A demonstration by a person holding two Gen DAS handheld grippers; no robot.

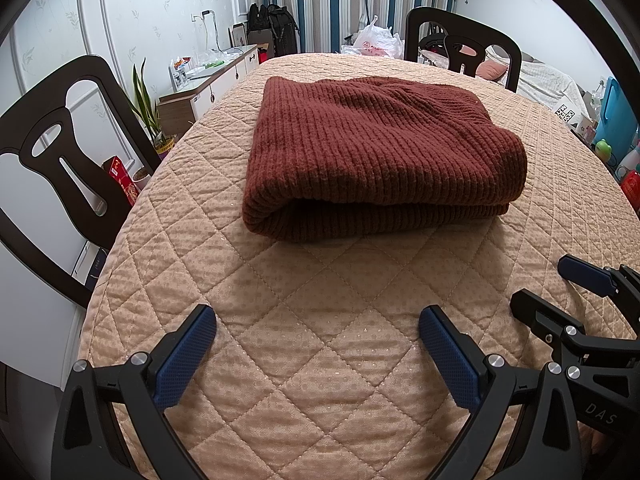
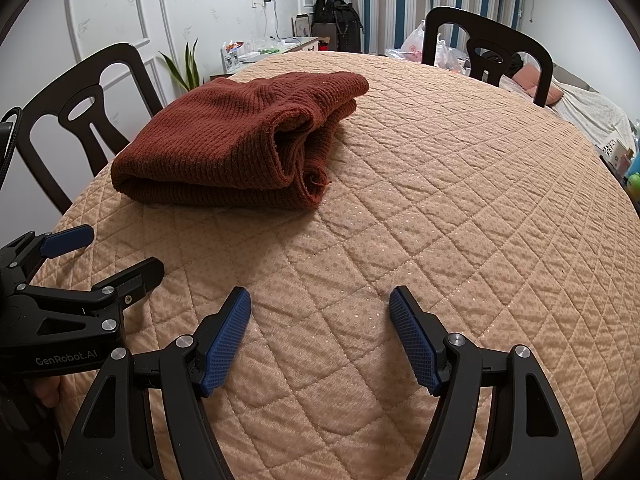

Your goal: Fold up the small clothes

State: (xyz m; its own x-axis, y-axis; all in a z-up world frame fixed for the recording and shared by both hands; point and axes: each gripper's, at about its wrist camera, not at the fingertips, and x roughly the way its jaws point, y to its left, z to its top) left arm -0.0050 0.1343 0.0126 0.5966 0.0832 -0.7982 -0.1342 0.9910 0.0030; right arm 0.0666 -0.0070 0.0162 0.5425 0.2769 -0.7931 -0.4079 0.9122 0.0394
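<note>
A rust-brown ribbed knit sweater (image 1: 376, 148) lies folded in a thick bundle on the quilted tan table cover (image 1: 320, 320). It also shows in the right wrist view (image 2: 224, 148), at the left, with its open layered end facing right. My left gripper (image 1: 318, 320) is open and empty, low over the cover, a short way in front of the sweater. My right gripper (image 2: 320, 300) is open and empty, in front and to the right of the sweater. Each gripper shows in the other's view: the right one (image 1: 556, 284), the left one (image 2: 120, 252).
Dark wooden chairs stand at the table's left (image 1: 60, 160) and far side (image 1: 460, 44). A white cabinet (image 1: 216, 80) and a potted plant (image 1: 148, 112) are by the left wall. Bottles and a blue item (image 1: 612, 136) crowd the right edge. Striped curtains hang behind.
</note>
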